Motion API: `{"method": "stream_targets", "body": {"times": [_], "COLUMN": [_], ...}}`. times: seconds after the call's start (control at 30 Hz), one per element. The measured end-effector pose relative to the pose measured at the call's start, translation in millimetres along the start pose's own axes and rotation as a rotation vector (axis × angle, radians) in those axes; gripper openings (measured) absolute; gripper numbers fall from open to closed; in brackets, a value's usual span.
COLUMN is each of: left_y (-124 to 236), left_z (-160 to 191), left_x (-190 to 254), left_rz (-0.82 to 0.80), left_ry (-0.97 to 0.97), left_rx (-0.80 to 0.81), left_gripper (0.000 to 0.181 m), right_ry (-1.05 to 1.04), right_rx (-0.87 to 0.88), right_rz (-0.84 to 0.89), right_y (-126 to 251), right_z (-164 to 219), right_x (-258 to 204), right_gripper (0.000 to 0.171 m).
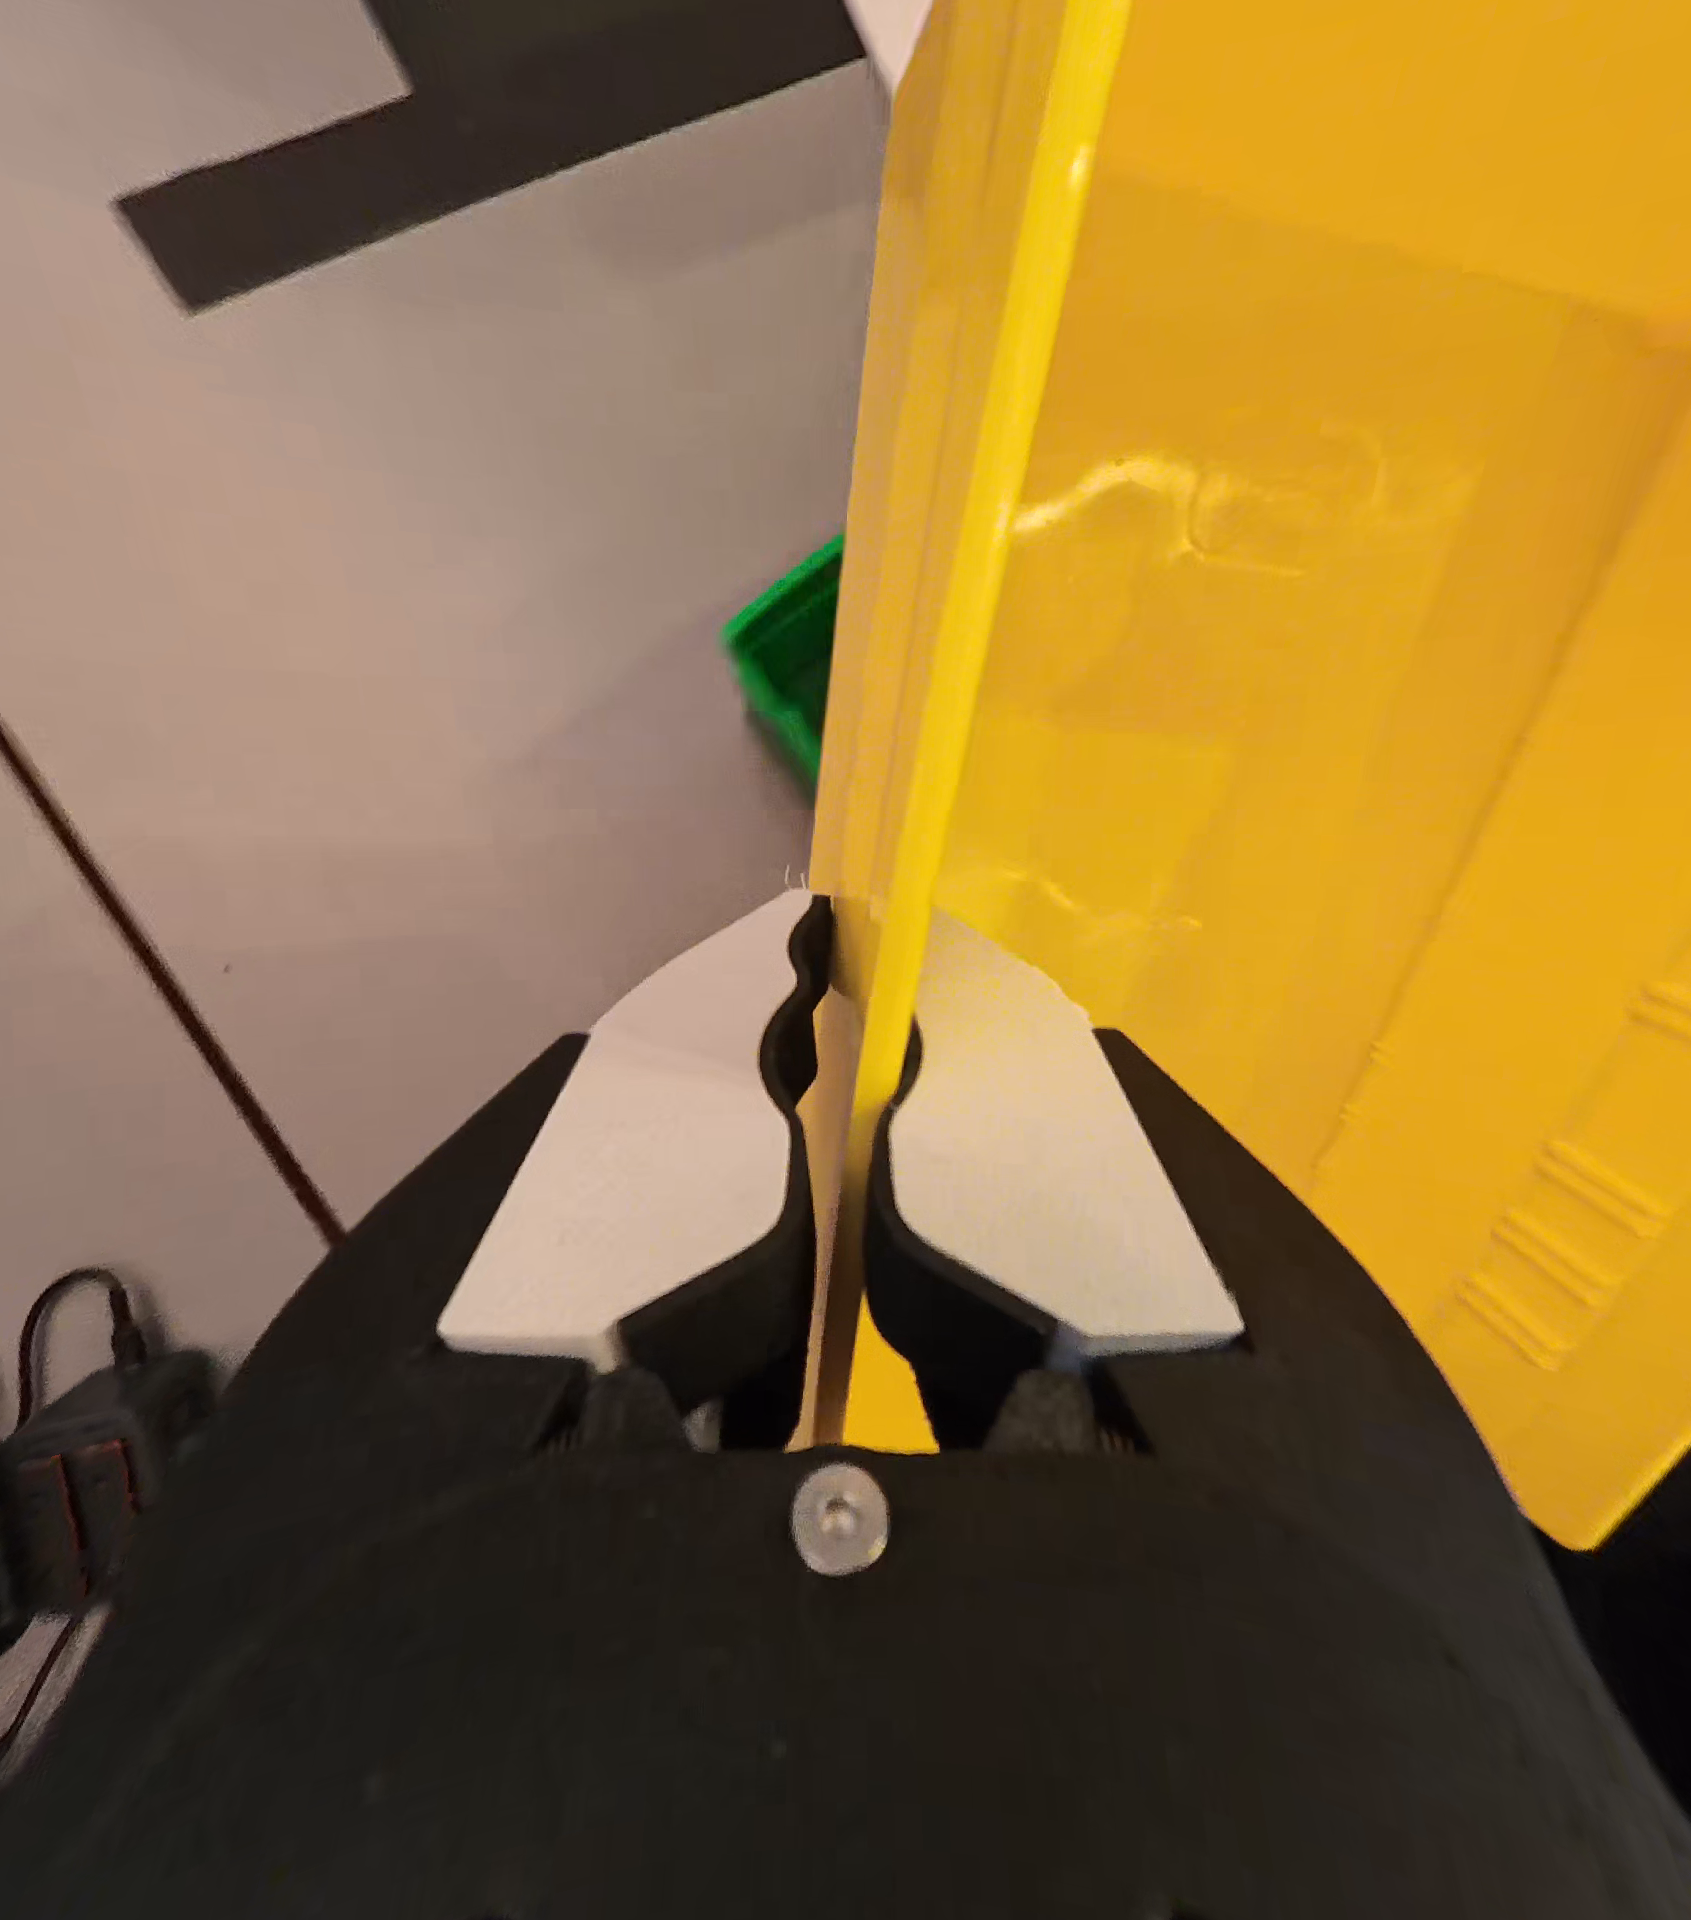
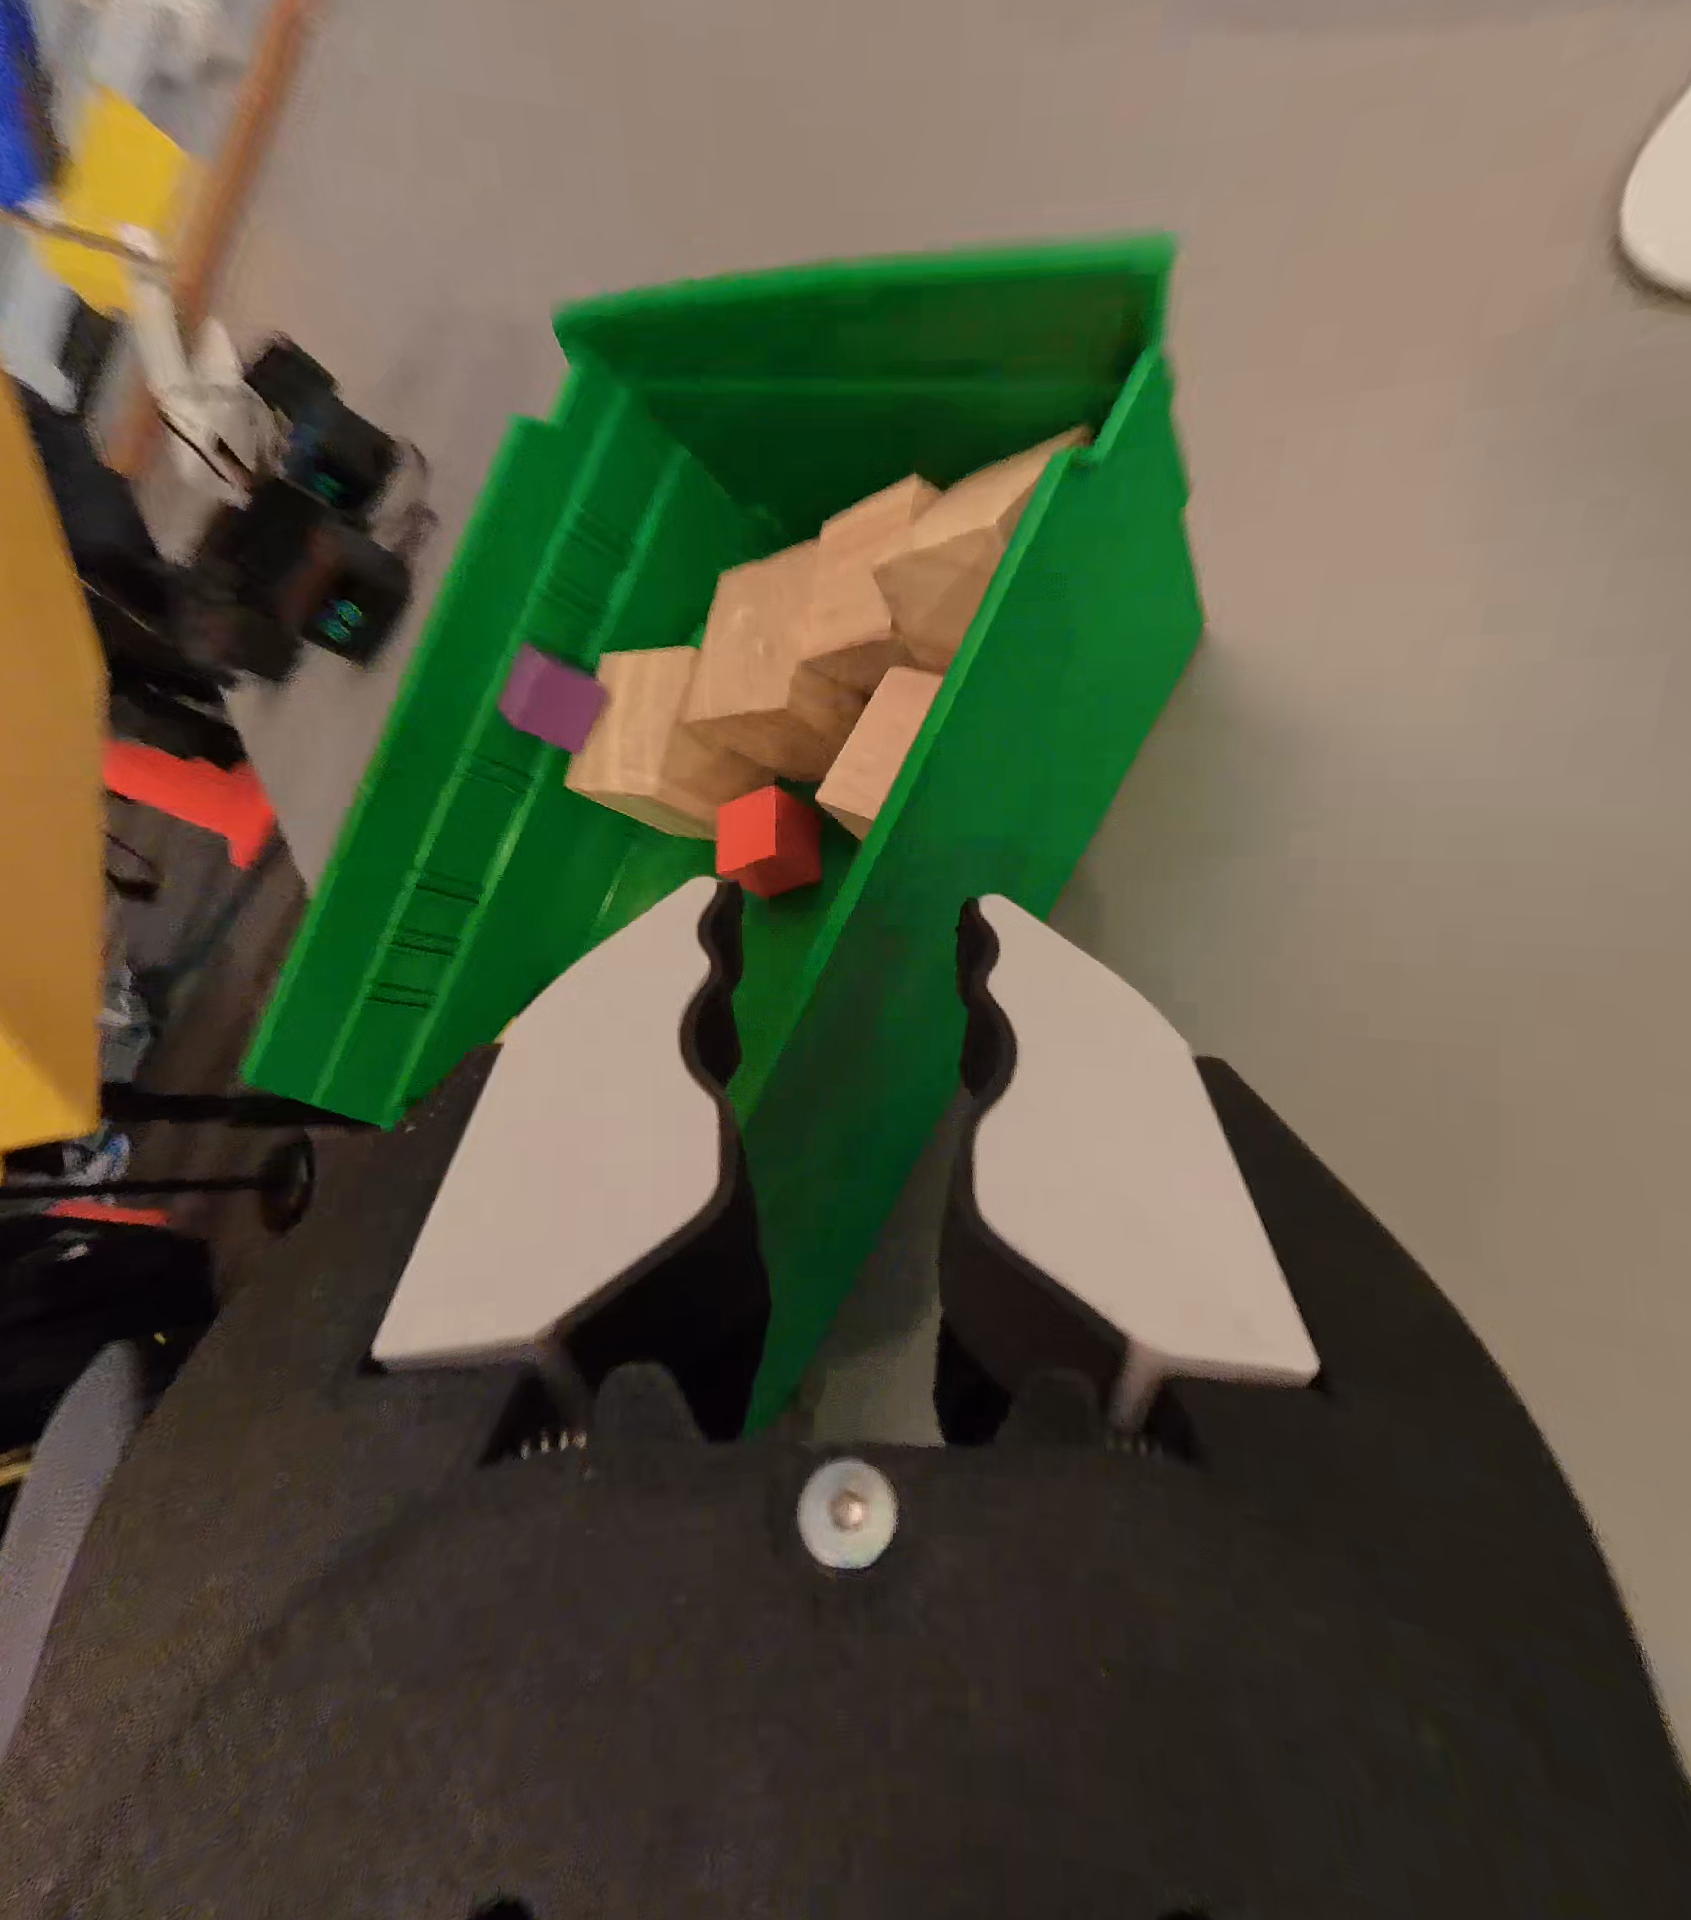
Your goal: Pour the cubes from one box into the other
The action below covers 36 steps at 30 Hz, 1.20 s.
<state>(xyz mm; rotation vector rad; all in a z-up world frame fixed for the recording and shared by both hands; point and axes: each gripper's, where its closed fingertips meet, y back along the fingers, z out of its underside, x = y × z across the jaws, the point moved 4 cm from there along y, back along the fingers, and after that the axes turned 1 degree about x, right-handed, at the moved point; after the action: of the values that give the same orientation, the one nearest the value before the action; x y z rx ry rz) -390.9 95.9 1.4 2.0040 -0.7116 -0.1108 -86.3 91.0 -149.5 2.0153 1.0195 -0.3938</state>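
Cubes all piled in green box on grey surface; yellow box looks emptied, so pouring seems done. Left gripper clamped tight on yellow box wall, held aloft. Right gripper straddling green box wall, parted, apparently not pinching.

Left gripper: matte black, rough-textured body, broad and rounded, flaring into 2 curved black outer arms. 2 pale grey wedge-shaped finger plates, each edged on its inner side with a wavy black rubbery pad. 1 silver round-head screw with washer centred on the body just behind the finger roots. Small coil springs visible at the finger bases.

Right gripper: same build; black grainy body, 2 light grey finger plates with wavy black inner pads, 1 silver screw and washer on the centreline, springs at both finger roots
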Motion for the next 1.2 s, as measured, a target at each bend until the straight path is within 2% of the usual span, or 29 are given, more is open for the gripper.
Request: {"method": "stream_targets", "body": {"times": [0.03, 0.1, 0.2, 0.43, 0.53, 0.63, 0.8, 0.93, 1.07, 1.13, 1.17, 1.2], "left_y": [-5, -19, -52, -158, -211, -259, -322, -347, -346, -339, -336, -332], "left_z": [-8, -25, -56, -125, -135, -134, -112, -86, -70, -65, -60, -57], "left_x": [11, 35, 79, 205, 258, 296, 312, 305, 305, 310, 312, 313], "left_rz": [0.024, 0.071, 0.123, 0.282, 0.336, 0.344, 0.266, 0.25, 0.266, 0.305, 0.32, 0.333], "left_ry": [-0.005, -0.027, -0.074, -0.124, -0.122, -0.109, -0.081, -0.022, 0.021, 0.028, 0.026, 0.031], "left_rx": [0.009, 0.0, -0.001, -0.036, -0.086, -0.151, -0.253, -0.307, -0.335, -0.324, -0.346, -0.349], "left_gripper": [0.004, 0.004, 0.004, 0.004, 0.004, 0.004, 0.004, 0.006, 0.01, 0.02, 0.023, 0.029], "right_ry": [-0.004, -0.014, -0.025, -0.102, -0.128, -0.164, -0.27, -0.329, -0.35, -0.337, -0.327, -0.315], "right_rx": [0.043, 0.121, 0.218, 0.486, 0.513, 0.538, 0.484, 0.344, 0.211, 0.137, 0.097, 0.051], "right_rz": [-0.032, -0.095, -0.096, 0.092, 0.183, 0.207, 0.229, 0.151, 0.085, 0.14, 0.185, 0.224], "right_y": [9, 38, 98, 276, 332, 365, 372, 342, 298, 277, 268, 260], "right_z": [-6, -17, -32, -44, -31, -18, 9, 23, 28, 32, 35, 39], "right_x": [-3, -6, 10, 89, 117, 137, 177, 189, 188, 191, 195, 198], "right_gripper": [0.036, 0.035, 0.035, 0.031, 0.029, 0.03, 0.044, 0.049, 0.05, 0.046, 0.052, 0.051]}}
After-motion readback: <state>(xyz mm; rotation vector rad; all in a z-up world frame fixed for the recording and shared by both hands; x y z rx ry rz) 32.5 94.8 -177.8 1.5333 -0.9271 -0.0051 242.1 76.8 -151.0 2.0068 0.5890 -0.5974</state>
